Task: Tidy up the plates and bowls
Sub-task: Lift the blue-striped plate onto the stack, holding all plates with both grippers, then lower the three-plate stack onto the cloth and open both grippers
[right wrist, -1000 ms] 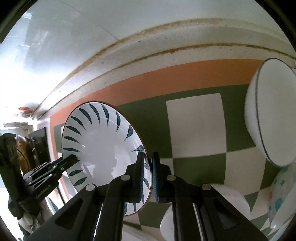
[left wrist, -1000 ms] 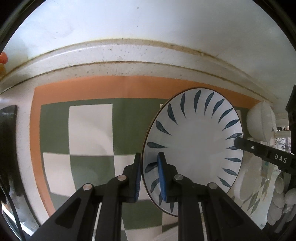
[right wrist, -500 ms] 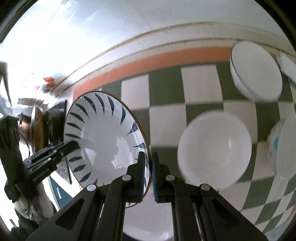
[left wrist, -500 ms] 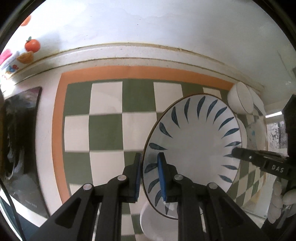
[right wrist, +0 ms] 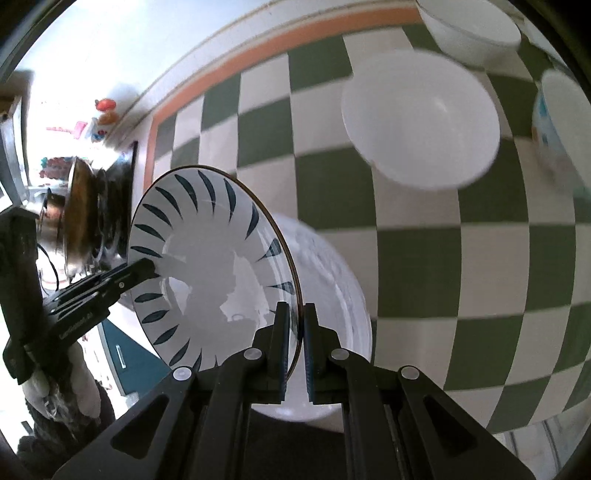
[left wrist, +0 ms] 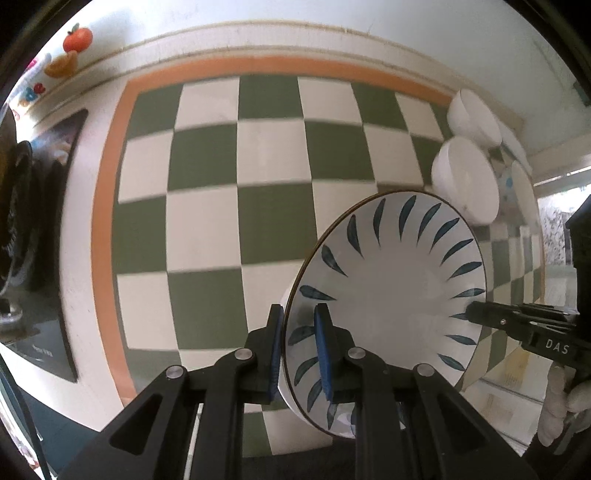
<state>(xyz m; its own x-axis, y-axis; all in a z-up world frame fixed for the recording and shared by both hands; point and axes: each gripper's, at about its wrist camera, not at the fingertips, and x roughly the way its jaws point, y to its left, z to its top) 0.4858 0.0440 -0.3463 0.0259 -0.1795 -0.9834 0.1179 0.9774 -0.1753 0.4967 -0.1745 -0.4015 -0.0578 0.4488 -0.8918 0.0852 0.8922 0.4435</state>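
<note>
The left claw [left wrist: 299, 345] is clamped on the near rim of a white plate with dark blue leaf marks [left wrist: 391, 295]; one blue pad sits on the inner face and the other behind the rim. The right claw [right wrist: 294, 347] is clenched on the opposite edge of the same plate [right wrist: 210, 273], its two pads pinching the thin brown-edged rim between them. In the left wrist view the right claw's black tip enters from the right and meets the plate's far rim; in the right wrist view the left claw's tip enters from the left in like manner. The plate is carried between the two claws, tilted and clear of the surface [left wrist: 207, 206], which is covered by a green and white checked cloth with an orange border.

Below the plate, just beyond the right claw's pads, part of a white dish [right wrist: 332, 280] shows; whether the plate touches it cannot be told. Ahead and to the right of the right claw stands a plain white bowl [right wrist: 421, 118], with a second white bowl [right wrist: 469, 33] farther ahead and a bowl with blue spots [right wrist: 557, 122] at the far right. To the left of both claws, dark cookware [right wrist: 92, 206] is at the surface's edge. A gloved hand [left wrist: 557, 406] grips the right claw's handle.
</note>
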